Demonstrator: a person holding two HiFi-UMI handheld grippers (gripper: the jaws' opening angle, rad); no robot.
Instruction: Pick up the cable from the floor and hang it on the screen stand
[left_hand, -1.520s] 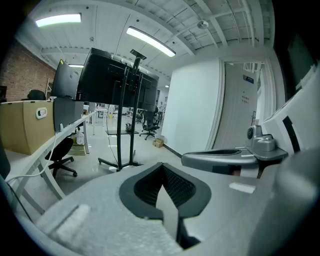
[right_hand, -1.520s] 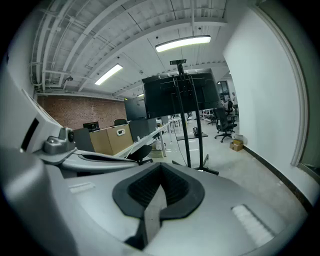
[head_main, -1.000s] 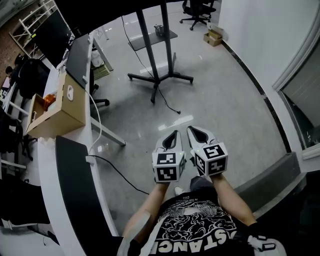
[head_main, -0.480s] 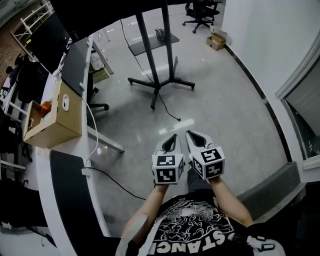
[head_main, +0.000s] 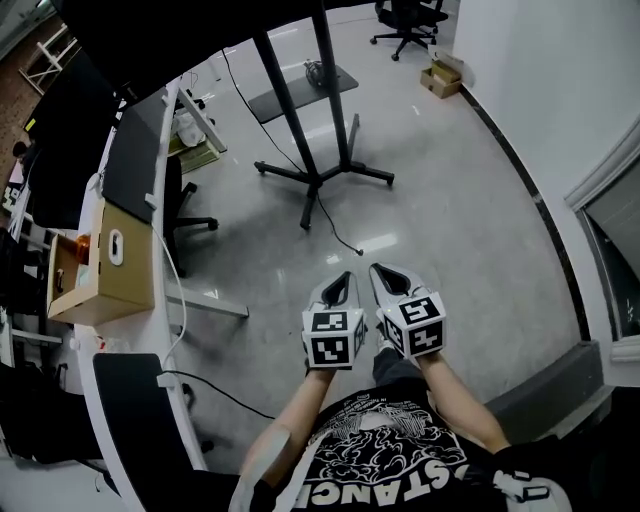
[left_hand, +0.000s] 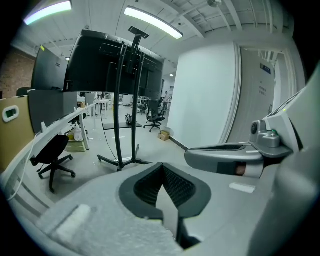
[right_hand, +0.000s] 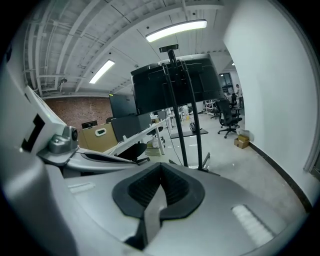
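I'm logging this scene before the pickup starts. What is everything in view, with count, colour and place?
screen stand: one, black, on the floor ahead, centre
screen: one, black, on the stand, top of view
cable: one, black, on the floor, trailing from the stand's base toward the person
desk: one, white, left side
cardboard boxes: two, brown, one on the desk, one by the right wall
office chairs: two, black, one beside the desk, one far back
left gripper: one, grey, low centre, shut, empty
right gripper: one, grey, beside it, shut, empty
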